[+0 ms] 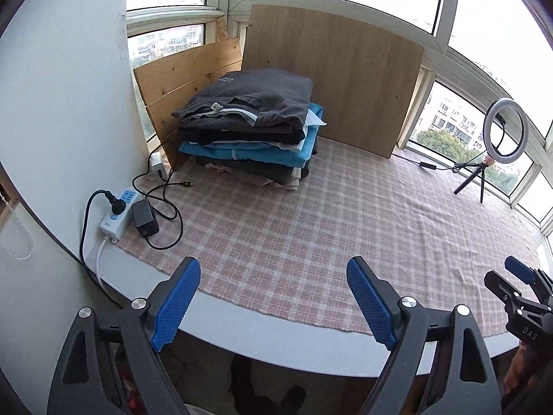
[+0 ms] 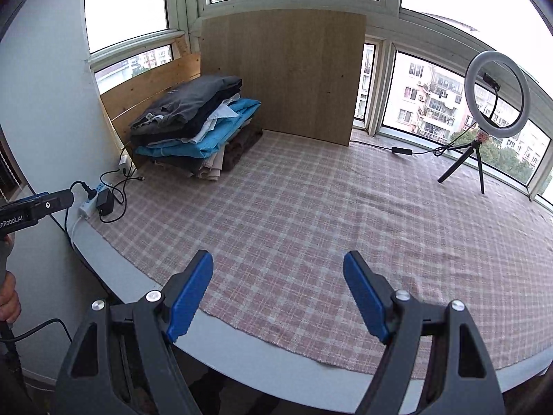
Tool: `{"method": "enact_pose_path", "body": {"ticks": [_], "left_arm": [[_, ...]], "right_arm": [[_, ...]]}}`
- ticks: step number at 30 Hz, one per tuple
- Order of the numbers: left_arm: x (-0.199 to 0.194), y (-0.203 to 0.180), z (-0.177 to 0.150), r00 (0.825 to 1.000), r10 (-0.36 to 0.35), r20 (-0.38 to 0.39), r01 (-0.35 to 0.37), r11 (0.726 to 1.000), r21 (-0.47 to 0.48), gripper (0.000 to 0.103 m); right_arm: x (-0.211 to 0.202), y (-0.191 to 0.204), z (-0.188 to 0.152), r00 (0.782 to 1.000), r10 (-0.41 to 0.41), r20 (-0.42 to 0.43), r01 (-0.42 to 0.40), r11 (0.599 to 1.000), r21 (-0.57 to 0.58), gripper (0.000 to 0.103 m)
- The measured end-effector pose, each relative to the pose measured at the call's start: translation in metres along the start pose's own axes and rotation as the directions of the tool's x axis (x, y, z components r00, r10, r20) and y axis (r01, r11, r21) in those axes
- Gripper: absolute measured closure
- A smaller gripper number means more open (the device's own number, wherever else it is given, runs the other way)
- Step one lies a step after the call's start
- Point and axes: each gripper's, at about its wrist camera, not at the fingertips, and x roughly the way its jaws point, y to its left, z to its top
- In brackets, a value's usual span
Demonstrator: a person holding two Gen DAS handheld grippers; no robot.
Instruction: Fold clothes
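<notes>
The left gripper (image 1: 273,297) hangs over the near edge of the worktop (image 1: 276,342), its blue pads spread wide apart with nothing between them, and the right gripper (image 2: 278,294) beside it is spread the same way, also empty. The stack of folded clothes (image 1: 252,128) sits at the far left corner of the checked cloth (image 1: 311,235), against the wooden boards (image 1: 331,79), well apart from both grippers. A power strip (image 1: 115,214) lies left of the cloth; a ring light (image 2: 497,100) stands far right
</notes>
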Motion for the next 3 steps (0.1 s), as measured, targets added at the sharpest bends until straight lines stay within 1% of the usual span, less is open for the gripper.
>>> {"method": "enact_pose_path", "body": {"ticks": [2, 3], "left_arm": [[-0.0019, 0.0014, -0.0017, 1.0, -0.01, 0.001, 0.01, 1.0, -0.009, 0.017], [-0.0054, 0.0014, -0.0031, 1.0, -0.015, 0.02, 0.016, 1.0, -0.007, 0.017]], "right_arm": [[-0.0009, 0.0008, -0.0018, 1.0, 0.001, 0.0, -0.001, 1.0, -0.005, 0.026], [-0.0012, 0.0012, -0.0026, 1.0, 0.001, 0.0, -0.001, 1.0, -0.008, 0.026]]}}
